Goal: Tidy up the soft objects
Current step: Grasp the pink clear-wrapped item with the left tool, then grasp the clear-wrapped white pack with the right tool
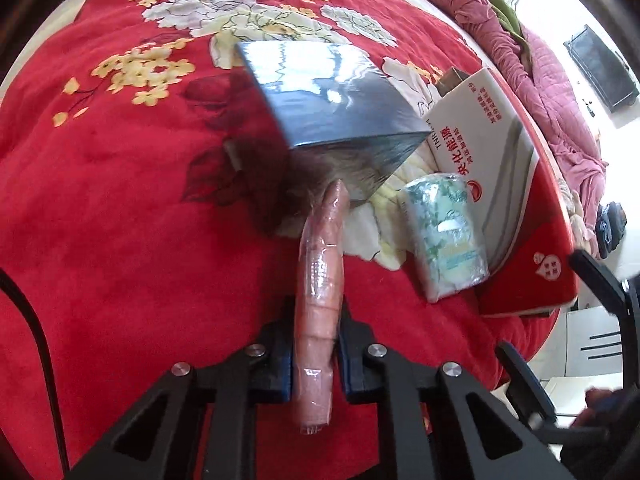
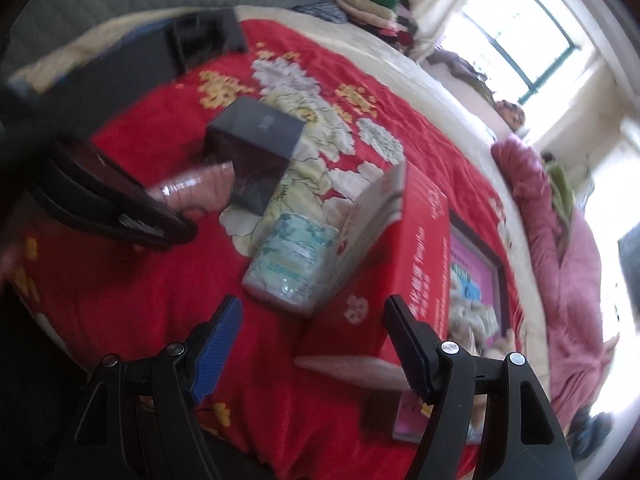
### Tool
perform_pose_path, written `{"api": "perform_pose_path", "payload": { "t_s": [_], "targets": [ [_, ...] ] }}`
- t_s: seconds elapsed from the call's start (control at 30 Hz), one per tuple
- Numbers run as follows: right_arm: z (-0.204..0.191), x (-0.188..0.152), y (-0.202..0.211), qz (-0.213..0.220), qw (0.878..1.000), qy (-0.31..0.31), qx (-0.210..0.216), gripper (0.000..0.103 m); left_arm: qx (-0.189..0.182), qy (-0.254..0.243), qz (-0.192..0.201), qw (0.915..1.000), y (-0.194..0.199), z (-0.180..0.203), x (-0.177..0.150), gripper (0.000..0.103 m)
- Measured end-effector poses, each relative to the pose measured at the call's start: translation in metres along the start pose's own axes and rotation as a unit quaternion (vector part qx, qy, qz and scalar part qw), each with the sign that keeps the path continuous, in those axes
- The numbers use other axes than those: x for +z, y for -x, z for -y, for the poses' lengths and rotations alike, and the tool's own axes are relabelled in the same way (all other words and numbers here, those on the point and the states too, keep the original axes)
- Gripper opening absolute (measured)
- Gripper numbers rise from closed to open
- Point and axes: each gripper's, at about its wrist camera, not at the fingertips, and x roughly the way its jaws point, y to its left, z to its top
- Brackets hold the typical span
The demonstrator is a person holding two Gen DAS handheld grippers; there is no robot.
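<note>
My left gripper (image 1: 316,344) is shut on a flat pink packet wrapped in clear plastic (image 1: 320,300), held edge-up above the red bedspread; the packet also shows in the right wrist view (image 2: 196,192), clamped by the left gripper (image 2: 176,220). Its tip is close to a dark grey box (image 1: 340,112), (image 2: 256,140). A green-patterned soft tissue pack (image 1: 448,236), (image 2: 292,264) leans against a red and white carton (image 1: 496,168), (image 2: 404,256). My right gripper (image 2: 316,344) is open and empty, above the carton's near corner. Another pink packet (image 2: 348,368) lies on the carton's near edge.
The red floral bedspread (image 1: 120,200), (image 2: 140,288) covers the bed. The open carton holds a pink-framed item (image 2: 476,268) and pale soft things. A pink quilt (image 1: 540,80), (image 2: 568,248) lies along the bed's right side. Folded clothes (image 2: 372,4) are stacked at the far end.
</note>
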Motion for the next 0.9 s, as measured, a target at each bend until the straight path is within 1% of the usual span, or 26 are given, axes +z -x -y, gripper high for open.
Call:
{"api": "perform_pose_path", "payload": {
  "t_s": [0.07, 0.17, 0.2, 0.3, 0.37, 0.43, 0.5, 0.6, 0.73, 0.83, 0.87, 0.9],
  "targets": [
    [-0.009, 0.004, -0.01, -0.009, 1.0, 0.024, 0.004, 0.074, -0.01, 0.006, -0.002, 0.9999, 0.003, -0.005, -0.003, 0.016],
    [-0.027, 0.005, -0.024, -0.021, 0.995, 0.091, -0.017, 0.074, -0.015, 0.013, 0.005, 0.9998, 0.012, -0.013, -0.006, 0.016],
    [-0.033, 0.004, -0.03, -0.03, 0.992, 0.121, -0.024, 0.074, -0.014, 0.018, 0.009, 0.9997, 0.015, -0.016, -0.007, 0.016],
    [-0.043, 0.001, -0.045, -0.047, 0.982, 0.177, -0.042, 0.074, -0.015, 0.032, 0.017, 0.9992, 0.023, -0.028, -0.008, 0.016],
    [-0.048, 0.0, -0.053, -0.048, 0.976, 0.206, -0.055, 0.074, -0.011, 0.034, 0.024, 0.9991, 0.027, -0.032, -0.007, 0.016],
    [-0.05, 0.0, -0.06, -0.043, 0.972, 0.222, -0.065, 0.074, -0.017, 0.038, 0.028, 0.9987, 0.029, -0.034, -0.004, 0.016],
    [-0.05, 0.002, -0.069, -0.047, 0.97, 0.231, -0.065, 0.074, -0.01, 0.034, 0.031, 0.9989, 0.03, -0.033, -0.002, 0.016],
    [-0.052, 0.006, -0.079, -0.043, 0.968, 0.239, -0.069, 0.074, -0.01, 0.032, 0.034, 0.9989, 0.03, -0.032, 0.002, 0.016],
    [-0.048, 0.013, -0.094, -0.032, 0.967, 0.24, -0.075, 0.074, -0.007, 0.027, 0.039, 0.9989, 0.034, -0.033, 0.001, 0.016],
    [-0.042, 0.02, -0.101, -0.02, 0.972, 0.224, -0.072, 0.073, -0.01, 0.029, 0.039, 0.9988, 0.033, -0.033, 0.001, 0.016],
    [-0.041, 0.022, -0.103, -0.014, 0.973, 0.218, -0.071, 0.062, -0.011, 0.029, 0.039, 0.9988, 0.033, -0.033, 0.001, 0.016],
    [-0.04, 0.022, -0.105, -0.01, 0.974, 0.213, -0.073, 0.042, -0.009, 0.029, 0.04, 0.9987, 0.033, -0.033, 0.001, 0.016]
  ]
}}
